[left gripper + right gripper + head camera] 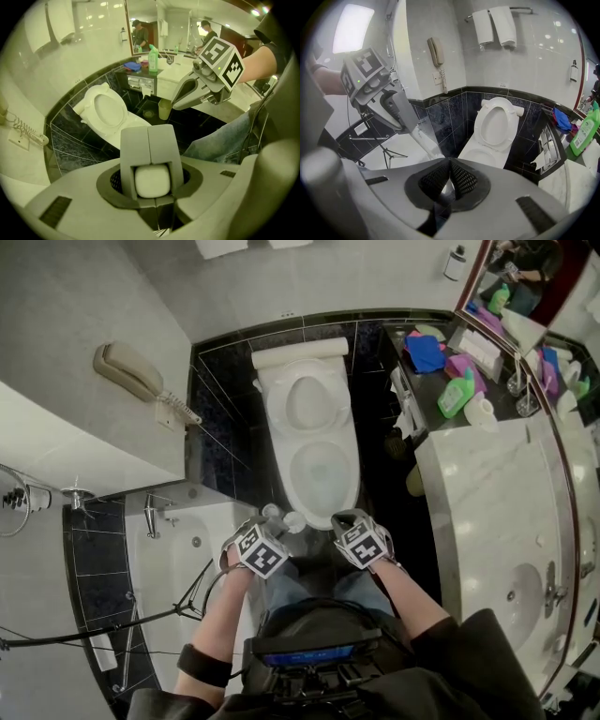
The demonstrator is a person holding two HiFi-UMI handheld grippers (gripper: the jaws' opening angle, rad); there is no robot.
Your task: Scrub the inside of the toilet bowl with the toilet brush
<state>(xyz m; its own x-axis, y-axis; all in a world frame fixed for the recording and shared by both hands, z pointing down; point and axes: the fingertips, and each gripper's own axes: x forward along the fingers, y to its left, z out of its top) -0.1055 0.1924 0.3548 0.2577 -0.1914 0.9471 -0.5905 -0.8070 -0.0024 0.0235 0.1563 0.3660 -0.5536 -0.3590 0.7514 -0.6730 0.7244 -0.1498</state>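
Observation:
The white toilet (319, 427) stands ahead with its seat and lid raised, and its bowl (320, 476) is open just beyond both grippers. My left gripper (274, 526) is shut on the white toilet brush handle (151, 182), whose rounded end fills the gap between the jaws. In the right gripper view the left gripper (408, 125) has the pale handle (425, 141) running down out of it; the brush head is hidden. My right gripper (343, 521) hangs beside it over the bowl's front rim, shut and holding nothing, its jaws (450, 165) meeting at the tips.
A bathtub (178, 568) with a tripod (173, 611) lies at the left, under a wall phone (131, 371). A marble counter (497, 512) with a sink and a green bottle (457, 395) is at the right. A small bin (164, 108) stands by the counter.

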